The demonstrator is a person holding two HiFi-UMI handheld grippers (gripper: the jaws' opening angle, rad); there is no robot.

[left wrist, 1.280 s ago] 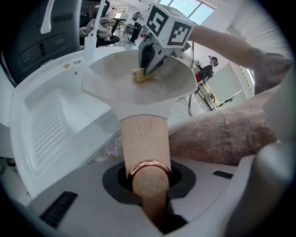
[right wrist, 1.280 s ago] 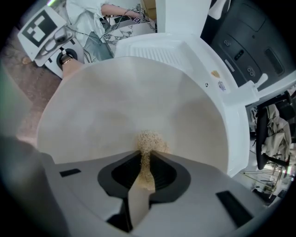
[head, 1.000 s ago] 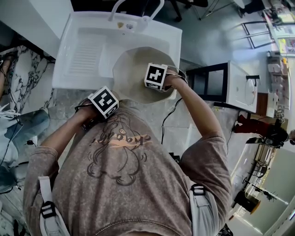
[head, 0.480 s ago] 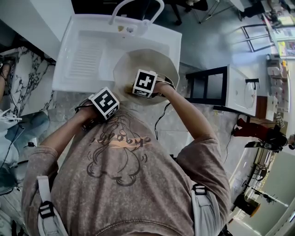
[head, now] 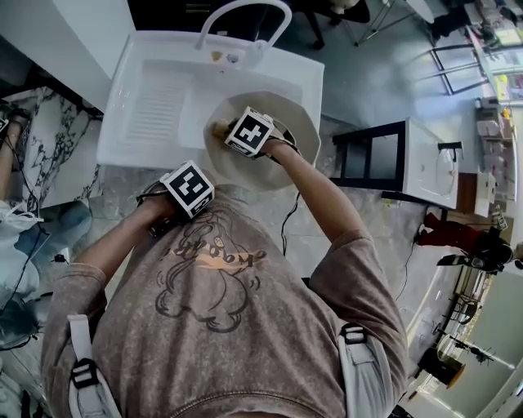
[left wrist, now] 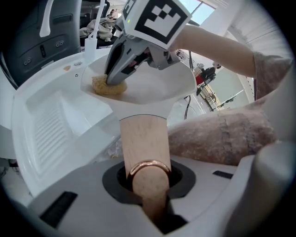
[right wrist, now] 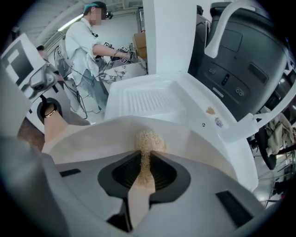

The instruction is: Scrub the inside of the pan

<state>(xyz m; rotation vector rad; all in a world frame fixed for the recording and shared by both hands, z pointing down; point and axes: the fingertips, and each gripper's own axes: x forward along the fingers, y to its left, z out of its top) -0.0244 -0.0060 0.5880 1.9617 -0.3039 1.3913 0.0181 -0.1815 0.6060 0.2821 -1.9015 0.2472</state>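
The cream pan (head: 288, 122) is held over the white sink (head: 155, 106). Its wooden handle (left wrist: 143, 143) with a copper ring runs back between the jaws of my left gripper (left wrist: 148, 172), which is shut on it. My right gripper (right wrist: 145, 173) is shut on the flat stem of a tan scrubber (right wrist: 149, 141), whose fuzzy head presses against the pan's inner wall (right wrist: 92, 134). In the left gripper view the scrubber (left wrist: 108, 86) sits at the pan's far left side under the right gripper (left wrist: 113, 76). From the head view the scrubber (head: 219, 128) shows just left of the right gripper's marker cube (head: 249, 132).
The sink has a ribbed draining board (head: 155, 102) on its left and a white arched faucet (head: 245, 16) at the back. A black-framed cabinet (head: 372, 151) stands to the right. Another person (right wrist: 88, 41) works at a bench in the background.
My right gripper has swept with the scrubber from the pan's right side across to its far left side. The left gripper has kept the handle almost still.
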